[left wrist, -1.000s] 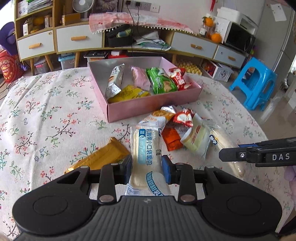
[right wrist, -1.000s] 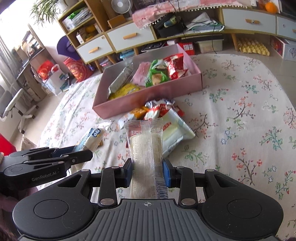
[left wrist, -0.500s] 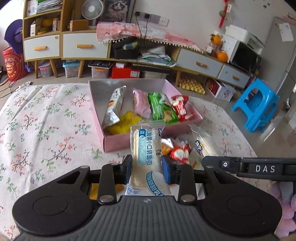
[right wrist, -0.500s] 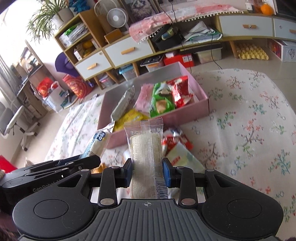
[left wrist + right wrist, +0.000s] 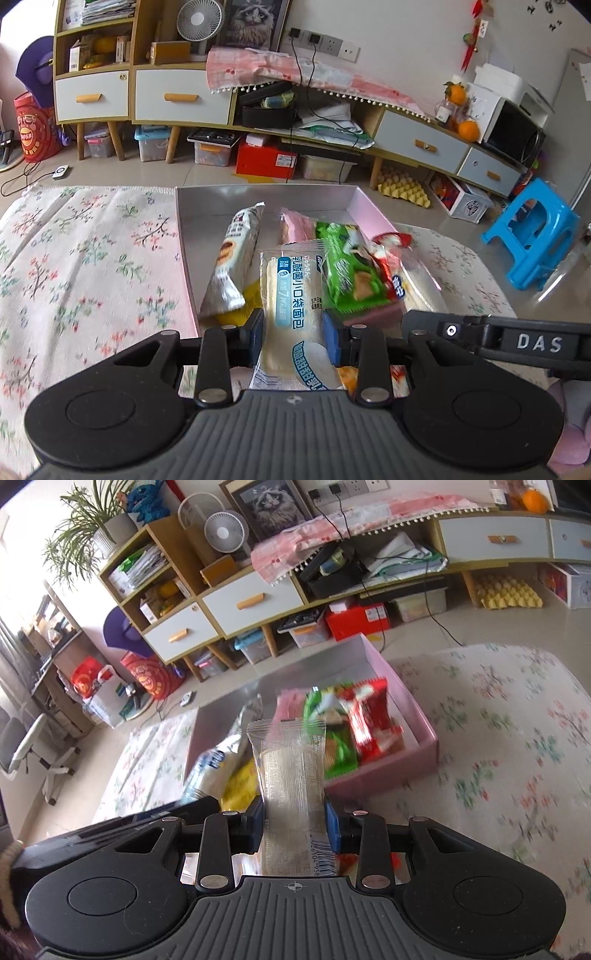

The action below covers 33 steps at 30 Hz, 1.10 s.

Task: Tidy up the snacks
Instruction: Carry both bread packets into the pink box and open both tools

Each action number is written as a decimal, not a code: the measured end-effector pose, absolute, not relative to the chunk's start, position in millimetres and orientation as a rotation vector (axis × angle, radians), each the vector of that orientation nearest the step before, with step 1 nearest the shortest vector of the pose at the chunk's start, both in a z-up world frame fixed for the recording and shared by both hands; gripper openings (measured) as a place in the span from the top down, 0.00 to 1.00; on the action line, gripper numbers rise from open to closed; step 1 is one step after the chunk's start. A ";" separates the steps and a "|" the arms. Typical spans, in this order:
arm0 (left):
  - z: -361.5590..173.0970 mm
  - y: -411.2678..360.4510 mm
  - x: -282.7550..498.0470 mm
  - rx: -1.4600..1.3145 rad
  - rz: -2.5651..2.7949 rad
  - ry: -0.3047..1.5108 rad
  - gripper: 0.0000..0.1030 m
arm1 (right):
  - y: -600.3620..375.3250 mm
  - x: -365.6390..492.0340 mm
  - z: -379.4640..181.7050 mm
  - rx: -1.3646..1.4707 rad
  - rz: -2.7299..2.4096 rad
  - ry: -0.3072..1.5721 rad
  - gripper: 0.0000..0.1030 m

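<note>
My left gripper (image 5: 293, 341) is shut on a white bread packet with blue print (image 5: 293, 306), held up over the near wall of the pink box (image 5: 373, 206). My right gripper (image 5: 295, 823) is shut on a clear packet with a pale bar inside (image 5: 291, 775), also raised before the pink box (image 5: 417, 753). Inside the box lie a silver packet (image 5: 232, 266), a pink packet (image 5: 297, 227), a green packet (image 5: 351, 269) and a red packet (image 5: 369, 716). The right gripper's arm (image 5: 498, 341) shows at the right of the left wrist view. The left gripper's arm (image 5: 122, 830) shows at lower left of the right wrist view.
The box sits on a table with a floral cloth (image 5: 88, 266). More snack packets (image 5: 369, 860) lie under the grippers, mostly hidden. Beyond the table stand a low cabinet with drawers (image 5: 177, 99) and a blue stool (image 5: 532, 240). A sleeve (image 5: 570, 439) shows at lower right.
Both grippers have moved forward with their packets, from over the loose pile to the near wall of the pink box. The pile has slid out of sight beneath them.
</note>
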State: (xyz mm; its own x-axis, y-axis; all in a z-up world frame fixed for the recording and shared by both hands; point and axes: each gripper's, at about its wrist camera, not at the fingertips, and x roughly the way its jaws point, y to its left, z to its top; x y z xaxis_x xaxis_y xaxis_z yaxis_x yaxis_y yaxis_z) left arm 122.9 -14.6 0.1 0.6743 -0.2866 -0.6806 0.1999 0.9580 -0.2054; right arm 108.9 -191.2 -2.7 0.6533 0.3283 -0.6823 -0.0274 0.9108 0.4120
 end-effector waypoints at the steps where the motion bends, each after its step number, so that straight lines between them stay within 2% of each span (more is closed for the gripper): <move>1: -1.6 -15.0 127.3 -0.115 -0.271 0.788 0.70 | -190.5 113.7 -3.2 0.386 0.208 0.837 0.69; 10: -17.2 -13.2 165.3 -0.127 -0.235 0.818 0.70 | -183.9 156.1 -19.2 0.407 0.210 0.834 0.69; 26: -18.0 -17.3 183.5 -0.035 -0.224 0.743 0.70 | -178.8 205.3 -34.0 0.440 0.189 0.827 0.69; 33: -18.1 -22.0 181.7 -0.021 -0.250 0.729 0.65 | -183.0 209.3 -31.9 0.470 0.181 0.817 0.64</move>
